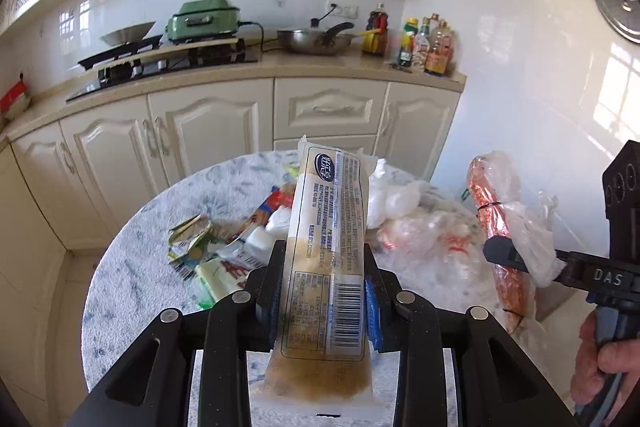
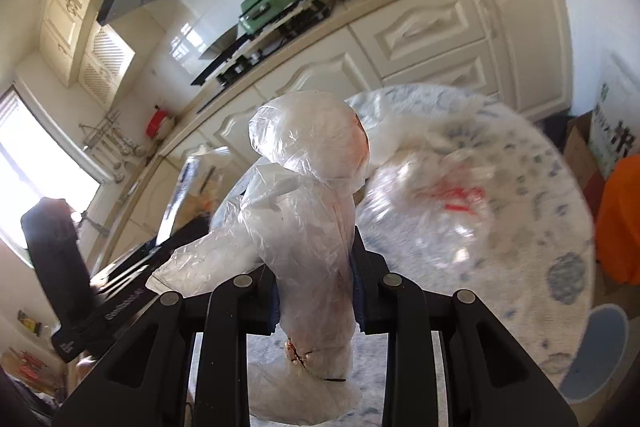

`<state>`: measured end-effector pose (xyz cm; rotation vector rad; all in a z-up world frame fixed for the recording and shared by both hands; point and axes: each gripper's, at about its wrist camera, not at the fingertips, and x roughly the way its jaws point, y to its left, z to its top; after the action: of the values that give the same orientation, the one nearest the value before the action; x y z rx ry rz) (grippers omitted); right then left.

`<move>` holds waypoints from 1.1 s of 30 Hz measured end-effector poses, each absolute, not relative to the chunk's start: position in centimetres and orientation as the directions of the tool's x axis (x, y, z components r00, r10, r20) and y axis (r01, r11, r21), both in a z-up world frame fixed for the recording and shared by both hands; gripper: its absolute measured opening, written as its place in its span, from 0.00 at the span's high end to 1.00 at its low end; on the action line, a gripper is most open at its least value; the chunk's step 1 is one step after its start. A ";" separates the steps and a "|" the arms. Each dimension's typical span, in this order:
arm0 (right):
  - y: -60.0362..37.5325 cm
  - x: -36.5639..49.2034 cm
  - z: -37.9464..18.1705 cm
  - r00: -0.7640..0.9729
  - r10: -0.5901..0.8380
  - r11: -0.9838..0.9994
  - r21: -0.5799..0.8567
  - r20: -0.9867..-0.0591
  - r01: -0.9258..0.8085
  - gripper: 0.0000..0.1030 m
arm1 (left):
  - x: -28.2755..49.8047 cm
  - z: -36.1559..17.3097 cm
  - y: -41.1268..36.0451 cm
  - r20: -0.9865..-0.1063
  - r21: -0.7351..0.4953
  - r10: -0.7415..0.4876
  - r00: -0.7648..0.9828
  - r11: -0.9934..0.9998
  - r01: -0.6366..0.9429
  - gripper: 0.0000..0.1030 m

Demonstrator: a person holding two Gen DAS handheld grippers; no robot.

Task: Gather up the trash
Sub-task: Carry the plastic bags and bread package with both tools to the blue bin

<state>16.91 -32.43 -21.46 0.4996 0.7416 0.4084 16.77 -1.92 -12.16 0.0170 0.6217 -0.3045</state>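
Note:
My left gripper (image 1: 324, 267) is shut on a long clear food wrapper (image 1: 328, 211) with a barcode and brown residue, held upright above the round table (image 1: 132, 267). My right gripper (image 2: 316, 279) is shut on a copper-orange roll wrapped in crinkled clear plastic (image 2: 308, 163), also lifted. In the left wrist view the right gripper (image 1: 516, 259) and its roll (image 1: 492, 195) are at the right, with a hand below. In the right wrist view the left gripper (image 2: 168, 239) and wrapper (image 2: 180, 195) are at the left. Crumpled packets (image 1: 208, 247) and a clear bag with red print (image 1: 432, 239) lie on the table.
Cream kitchen cabinets (image 1: 208, 131) stand behind the table, with a hob, a green cooker (image 1: 204, 19), a pan (image 1: 312, 41) and bottles (image 1: 428, 47) on the counter. An orange object (image 2: 620, 219) and a cardboard box (image 2: 580, 155) are beyond the table's right edge.

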 end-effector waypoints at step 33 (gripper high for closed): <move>-67.0 -1.0 -36.7 0.560 -0.114 0.645 0.367 -0.821 0.670 0.74 | 12.3 -25.9 -44.8 -0.864 -0.193 -0.493 0.101 0.509 0.839 0.72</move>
<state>-1.01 -66.98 -36.67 0.7376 0.8594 -0.5150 12.30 -44.81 -25.89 0.3934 1.0734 -1.0220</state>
